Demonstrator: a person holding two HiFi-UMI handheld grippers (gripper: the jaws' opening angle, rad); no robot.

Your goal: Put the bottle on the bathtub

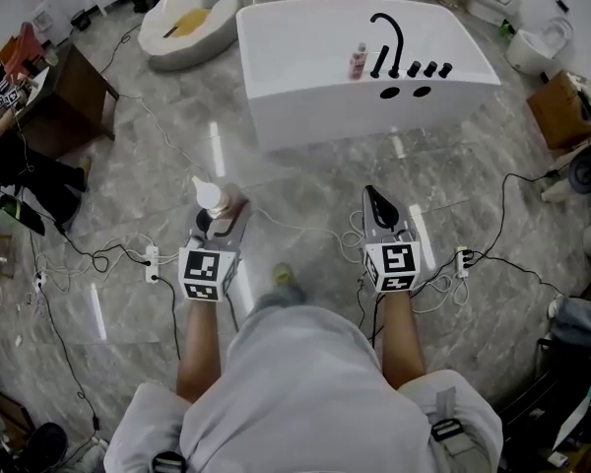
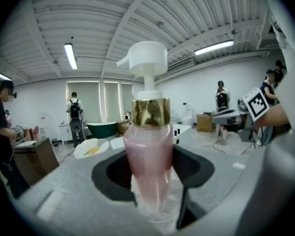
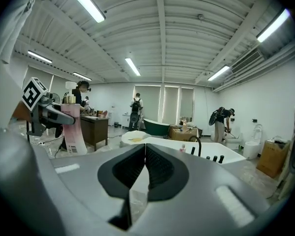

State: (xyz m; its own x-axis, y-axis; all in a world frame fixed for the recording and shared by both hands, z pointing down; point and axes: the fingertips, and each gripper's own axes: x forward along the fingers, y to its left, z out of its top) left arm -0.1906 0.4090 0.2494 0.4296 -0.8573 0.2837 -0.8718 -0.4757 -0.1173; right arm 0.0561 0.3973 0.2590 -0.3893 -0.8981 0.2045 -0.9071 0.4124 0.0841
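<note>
My left gripper [image 1: 220,215] is shut on a pink pump bottle [image 2: 148,166] with a gold collar and white pump head [image 1: 206,191]; it stands upright between the jaws. The same bottle [image 3: 74,132] shows at the left in the right gripper view. My right gripper [image 1: 382,205] is shut with nothing in it, its black pads [image 3: 157,167] pressed together. The white bathtub [image 1: 315,37] stands ahead across the floor. On its rim are a black faucet [image 1: 390,37] and a small pink bottle [image 1: 358,62].
A round white basin [image 1: 189,23] sits left of the tub. A dark wooden desk [image 1: 74,92] is at the far left. Cables and power strips [image 1: 150,262] lie across the marble floor. A cardboard box [image 1: 561,106] and a toilet [image 1: 537,45] are at the right.
</note>
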